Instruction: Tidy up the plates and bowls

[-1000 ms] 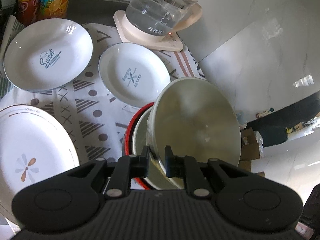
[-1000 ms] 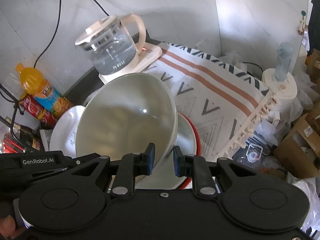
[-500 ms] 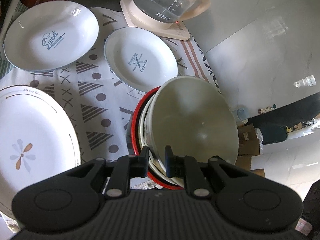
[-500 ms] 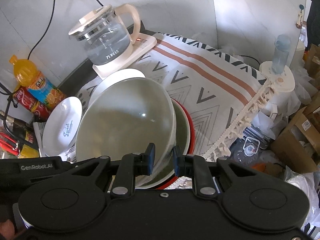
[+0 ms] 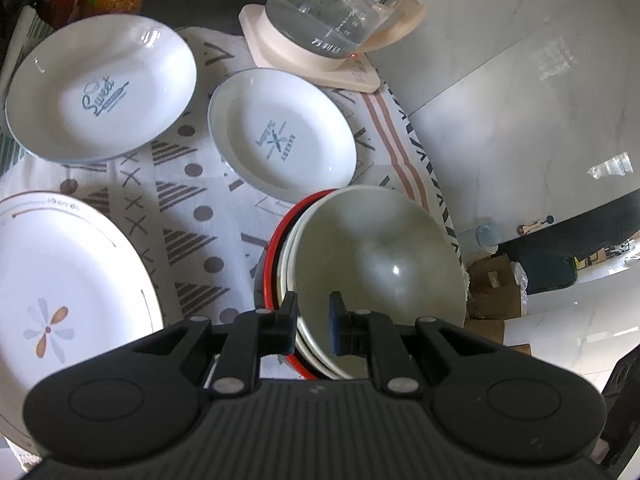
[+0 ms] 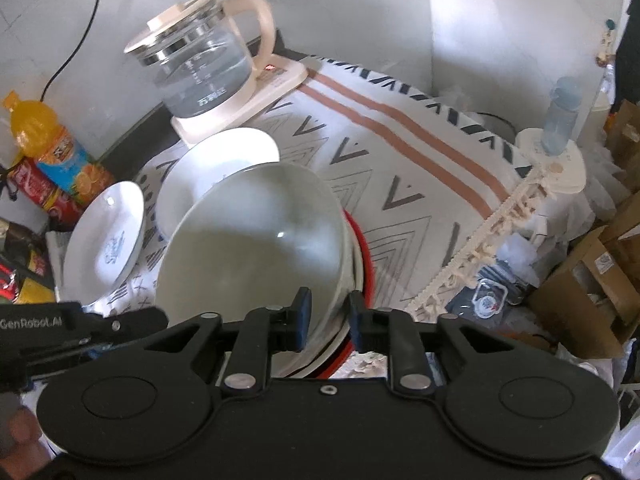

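Note:
A large pale bowl (image 5: 376, 264) sits nested on a white bowl inside a red-rimmed bowl (image 5: 276, 256) at the cloth's right edge. My left gripper (image 5: 313, 322) straddles its near rim with the jaws slightly parted, looking open. My right gripper (image 6: 326, 320) straddles the same bowl's (image 6: 256, 248) rim on the other side, jaws also slightly parted. Three plates lie on the patterned cloth: a "Sweet" plate (image 5: 100, 88), a "Bakery" plate (image 5: 280, 136) and a big flower plate (image 5: 60, 300).
A glass kettle (image 5: 336, 8) on its cream base stands at the back, with drink bottles (image 6: 52, 152) to the left. The table edge with the cloth's fringe (image 6: 500, 232) drops off right of the bowls; boxes (image 6: 592, 280) lie on the floor below.
The pale bowl has come down from a tilted, lifted pose and now rests level in the stack. Both grippers' jaws have parted slightly around its rim.

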`<action>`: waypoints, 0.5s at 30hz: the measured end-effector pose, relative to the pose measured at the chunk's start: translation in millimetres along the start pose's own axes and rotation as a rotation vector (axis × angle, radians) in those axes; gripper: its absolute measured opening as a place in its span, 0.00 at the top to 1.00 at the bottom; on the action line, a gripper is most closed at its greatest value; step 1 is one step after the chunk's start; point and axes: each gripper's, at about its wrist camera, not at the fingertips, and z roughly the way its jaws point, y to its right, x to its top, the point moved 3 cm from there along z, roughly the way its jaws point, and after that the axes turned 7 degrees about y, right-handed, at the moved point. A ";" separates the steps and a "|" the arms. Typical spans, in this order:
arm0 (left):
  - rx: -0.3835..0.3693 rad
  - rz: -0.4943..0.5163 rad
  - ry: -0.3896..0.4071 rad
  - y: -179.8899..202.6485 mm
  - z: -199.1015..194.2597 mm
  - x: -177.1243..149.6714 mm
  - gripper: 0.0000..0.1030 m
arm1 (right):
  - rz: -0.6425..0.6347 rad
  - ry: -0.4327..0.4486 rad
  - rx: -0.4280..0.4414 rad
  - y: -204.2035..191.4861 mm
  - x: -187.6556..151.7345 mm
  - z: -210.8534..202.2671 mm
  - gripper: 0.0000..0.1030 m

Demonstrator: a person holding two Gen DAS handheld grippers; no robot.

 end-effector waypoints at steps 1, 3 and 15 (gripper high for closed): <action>0.000 -0.001 0.003 -0.3 -0.4 0.9 0.88 | -0.002 0.010 -0.002 0.4 1.6 -2.5 0.76; 0.003 -0.001 0.004 -1.2 0.3 2.3 0.88 | -0.010 0.035 -0.010 2.3 5.7 -8.7 0.76; 0.019 -0.011 0.009 -12.3 -4.3 8.9 0.85 | -0.010 0.049 -0.039 7.0 8.6 -3.7 0.94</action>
